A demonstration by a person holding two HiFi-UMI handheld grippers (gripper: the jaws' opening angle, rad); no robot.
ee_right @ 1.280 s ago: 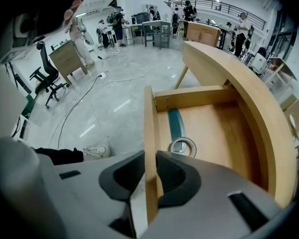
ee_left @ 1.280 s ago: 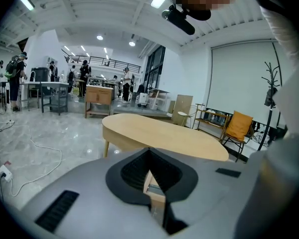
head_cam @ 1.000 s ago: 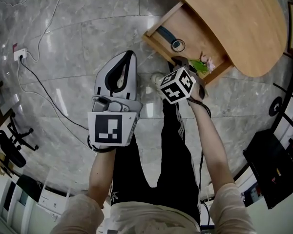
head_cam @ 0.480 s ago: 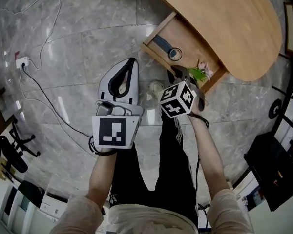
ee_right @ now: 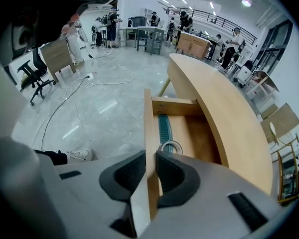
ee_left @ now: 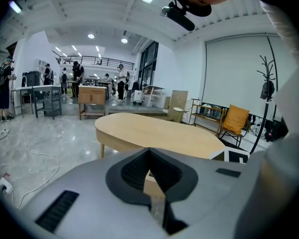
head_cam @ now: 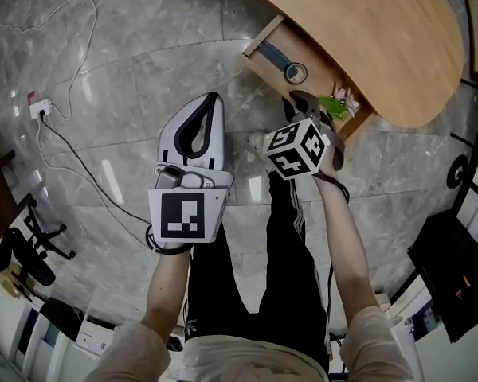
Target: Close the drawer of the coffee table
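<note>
Currently held: the right gripper pinches the front panel of the drawer edge-on, with one pad on each face of the board.
Idle claw: the left gripper is pressed together on nothing. It hangs over the floor at 9 o'clock of the right one, well apart from the drawer.
Drawer place: at 1 o'clock in the head view, partly out from under the coffee table top.
Long axis: in the head view the front panel runs from 11 o'clock to 4 o'clock. In the right gripper view it runs straight away toward 12 o'clock.
Deciding relation: the cavity and table lie at 3 o'clock of the clamped jaws, so closing looks like a sideways push square to the panel, not along it. The right gripper is much the nearer and already has the grip.
Contents: a tape roll and a dark strip lie low inside. A leafy green item sits at the end just beside the claw, and I cannot tell whether it clears the table's underside.
Open room: bare floor on the near side. A shoe stands near the panel, and a cable trails well apart at 9 o'clock.
Risk, as judged: an off-centre push could skew the drawer on its runners.
</note>
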